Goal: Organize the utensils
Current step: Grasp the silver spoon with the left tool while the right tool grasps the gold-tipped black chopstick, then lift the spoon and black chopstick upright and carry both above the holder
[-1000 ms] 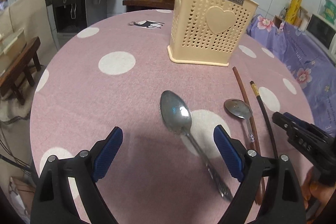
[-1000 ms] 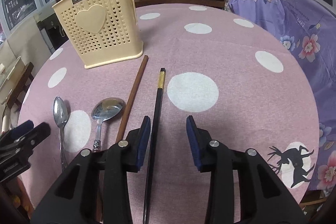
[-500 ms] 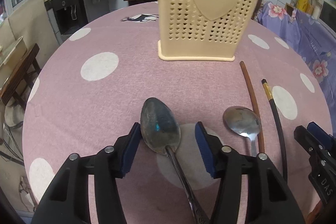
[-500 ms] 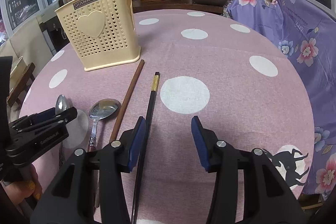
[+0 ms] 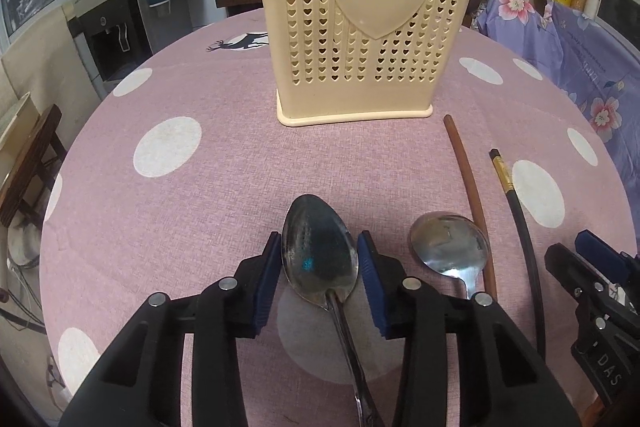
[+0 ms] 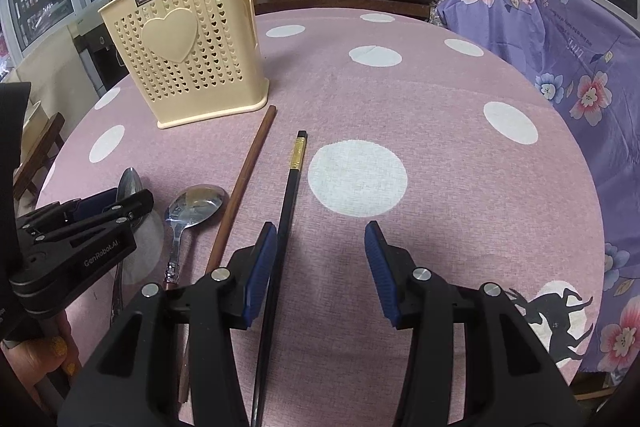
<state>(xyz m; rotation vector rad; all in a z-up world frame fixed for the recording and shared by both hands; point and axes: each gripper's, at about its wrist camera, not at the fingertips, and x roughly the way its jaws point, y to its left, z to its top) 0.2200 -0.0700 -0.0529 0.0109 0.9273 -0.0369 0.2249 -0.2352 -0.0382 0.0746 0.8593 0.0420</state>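
The left gripper holds the large spoon by its bowl, pads touching both edges. Just to its right lies a smaller spoon; ahead stands the cream holder. The right gripper gapes wide, its left pad beside the black chopstick on the bench.

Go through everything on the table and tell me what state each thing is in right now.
Left tongs: closed around big spoon's bowl.
Right tongs: open, empty.
Big spoon: flat, bowl up.
Small spoon: flat, untouched.
Brown chopstick: lying loose.
Black chopstick: lying beside right tongs' left finger.
Holder: upright.
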